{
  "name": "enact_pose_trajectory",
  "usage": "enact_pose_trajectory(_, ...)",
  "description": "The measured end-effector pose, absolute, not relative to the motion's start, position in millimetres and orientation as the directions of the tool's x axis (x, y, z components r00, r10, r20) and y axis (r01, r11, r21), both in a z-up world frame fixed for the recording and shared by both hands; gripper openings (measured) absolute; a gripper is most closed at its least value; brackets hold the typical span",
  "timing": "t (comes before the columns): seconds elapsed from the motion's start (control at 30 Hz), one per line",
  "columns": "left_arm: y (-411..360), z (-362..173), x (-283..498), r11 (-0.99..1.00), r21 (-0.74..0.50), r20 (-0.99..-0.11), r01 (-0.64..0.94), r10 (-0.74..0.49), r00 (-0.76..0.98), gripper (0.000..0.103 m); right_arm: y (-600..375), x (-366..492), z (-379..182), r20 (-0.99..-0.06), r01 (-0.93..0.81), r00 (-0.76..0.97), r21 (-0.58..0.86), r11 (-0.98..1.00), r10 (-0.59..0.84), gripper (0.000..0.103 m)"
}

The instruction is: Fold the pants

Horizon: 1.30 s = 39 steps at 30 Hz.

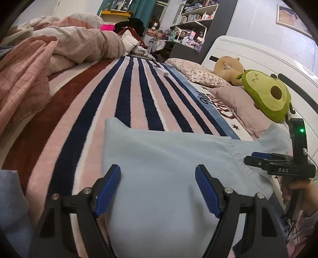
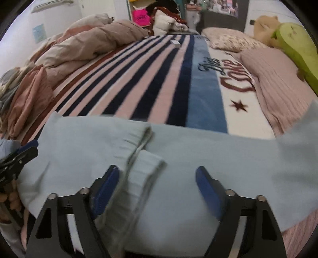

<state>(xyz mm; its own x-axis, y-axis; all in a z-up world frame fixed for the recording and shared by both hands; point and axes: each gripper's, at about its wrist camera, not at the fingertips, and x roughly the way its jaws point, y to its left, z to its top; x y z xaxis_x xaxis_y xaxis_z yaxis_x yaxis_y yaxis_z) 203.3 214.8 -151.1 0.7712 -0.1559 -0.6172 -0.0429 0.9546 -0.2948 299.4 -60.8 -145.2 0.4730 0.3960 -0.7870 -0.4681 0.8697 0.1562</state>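
Note:
Pale blue pants point(image 1: 159, 158) lie flat across the striped blanket point(image 1: 129, 95) on the bed. My left gripper point(image 1: 158, 175) hovers over their left part, open, with only flat fabric under the gap. The pants point(image 2: 198, 150) also fill the lower half of the right wrist view, where a folded ribbed cuff point(image 2: 143, 170) lies on top. My right gripper point(image 2: 158, 172) stands open over that cuff, which sits just inside the left pad point(image 2: 107, 188). The right gripper point(image 1: 256, 159), seen side-on, is at the pants' gathered edge. The left gripper point(image 2: 19, 156) shows at the far left.
A bunched pink quilt point(image 1: 65, 45) lies along the bed's left side. Pillows point(image 1: 198, 73) and an avocado plush point(image 1: 270, 95) rest against the white headboard point(image 1: 248, 53) on the right. A small white box point(image 1: 163, 72) sits on the blanket farther off. Cluttered shelves point(image 1: 194, 17) stand beyond the bed.

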Motion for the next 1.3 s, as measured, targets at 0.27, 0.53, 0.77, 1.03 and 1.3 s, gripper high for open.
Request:
enact_pose_trajectory(0.27,211.8,-146.9,202.5,0.961,-0.276,-0.605,-0.031,-0.149,0.782,0.074,-140.0,281.4,-103.1,-0.747,-0.355,0.544,0.209,0.911,0.383,0.073)
enact_pose_trajectory(0.53,195.4,-126.3,197.2,0.984,-0.17,-0.561,-0.048,-0.057,0.826,0.074,-234.0,261.7,-64.8,-0.661,-0.142,0.74,0.032,0.989,0.127,0.079)
enact_pose_trajectory(0.77,162.4,-85.8,201.4,0.975,-0.221,-0.51,0.004,-0.119,0.852,0.078,-252.6,275.6,-80.0,-0.696,-0.177,0.696,0.071,0.982,0.176,0.079)
enact_pose_trajectory(1.03,132.4,-85.7,223.8,0.966,-0.249,-0.484,0.064,-0.182,0.856,0.078,-260.3,312.8,-94.0,-0.667,-0.236,0.7,0.122,0.964,0.256,0.079)
enact_pose_trajectory(1.3,142.7,-95.2,226.8,0.972,-0.235,-0.489,0.014,-0.131,0.862,0.078,-246.1,343.8,-97.2,-0.69,-0.269,0.67,0.118,0.956,0.273,0.008)
